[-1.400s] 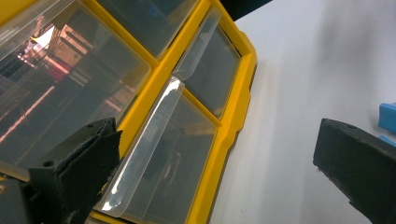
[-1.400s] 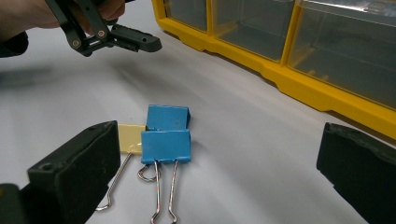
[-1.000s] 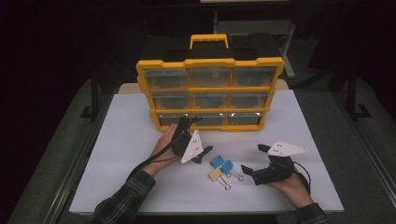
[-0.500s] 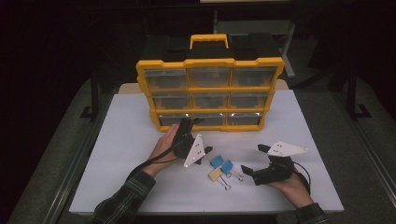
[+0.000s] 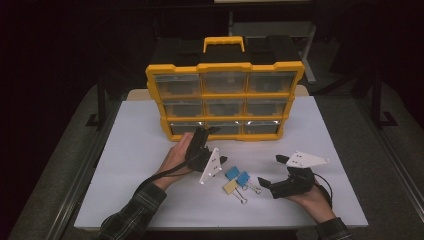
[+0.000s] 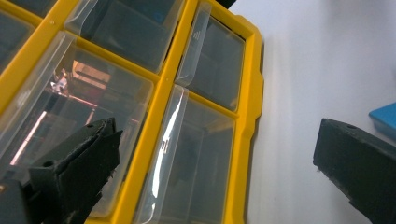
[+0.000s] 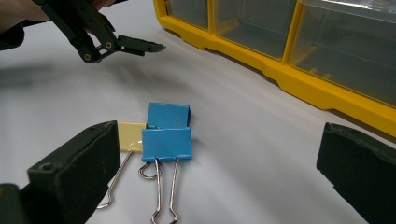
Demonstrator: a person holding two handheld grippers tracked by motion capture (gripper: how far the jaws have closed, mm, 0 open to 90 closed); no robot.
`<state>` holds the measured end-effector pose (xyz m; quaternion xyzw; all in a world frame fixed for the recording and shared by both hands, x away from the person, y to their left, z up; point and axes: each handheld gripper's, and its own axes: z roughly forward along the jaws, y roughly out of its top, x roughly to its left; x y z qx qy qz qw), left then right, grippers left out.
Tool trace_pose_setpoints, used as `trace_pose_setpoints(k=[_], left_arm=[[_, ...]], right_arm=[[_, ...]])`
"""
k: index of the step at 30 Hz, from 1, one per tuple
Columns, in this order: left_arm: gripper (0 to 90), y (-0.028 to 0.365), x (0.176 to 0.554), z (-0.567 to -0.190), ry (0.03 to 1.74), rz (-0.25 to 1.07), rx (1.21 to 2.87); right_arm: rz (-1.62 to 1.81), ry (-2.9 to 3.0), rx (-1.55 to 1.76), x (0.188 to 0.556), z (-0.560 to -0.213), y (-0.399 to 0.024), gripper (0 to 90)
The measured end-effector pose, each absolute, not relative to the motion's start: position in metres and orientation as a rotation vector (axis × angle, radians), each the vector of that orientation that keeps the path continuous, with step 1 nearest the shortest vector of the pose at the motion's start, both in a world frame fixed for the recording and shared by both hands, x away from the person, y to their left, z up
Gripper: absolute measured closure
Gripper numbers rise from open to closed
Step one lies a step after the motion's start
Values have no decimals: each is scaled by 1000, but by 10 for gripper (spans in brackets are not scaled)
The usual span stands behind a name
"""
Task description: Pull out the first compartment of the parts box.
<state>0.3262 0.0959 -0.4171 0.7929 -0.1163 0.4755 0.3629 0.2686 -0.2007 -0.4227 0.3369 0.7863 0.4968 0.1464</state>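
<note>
A yellow organizer (image 5: 225, 67) with clear drawers stands upright at the back of the white table (image 5: 135, 150). My left gripper (image 5: 219, 145) is open right in front of the bottom row of drawers (image 5: 224, 128). Its view looks closely at the clear drawer fronts (image 6: 196, 154), and the jaws hold nothing. Two blue binder clips (image 5: 238, 177) and a yellow one (image 5: 230, 187) lie together on the table. My right gripper (image 5: 271, 170) is open just to their right, with the blue clips (image 7: 167, 130) and the yellow clip (image 7: 130, 136) ahead of its wide jaws.
The organizer has a yellow carry handle (image 5: 223, 42) on top. The table's front edge (image 5: 220, 227) runs close behind both hands. Dark floor and metal frames surround the table. My left gripper (image 7: 135, 45) appears far off in the right gripper view.
</note>
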Motion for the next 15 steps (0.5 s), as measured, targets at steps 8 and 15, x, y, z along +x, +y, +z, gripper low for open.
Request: trace_pose_setpoints(k=[8, 15], left_arm=[[3, 93, 323, -420, -358, 1274, 2038], [4, 92, 322, -420, -395, 1314, 2040]], right_arm=[[1432, 2262, 966, 269, -423, -201, 0], [1431, 2263, 965, 269, -423, -201, 0]])
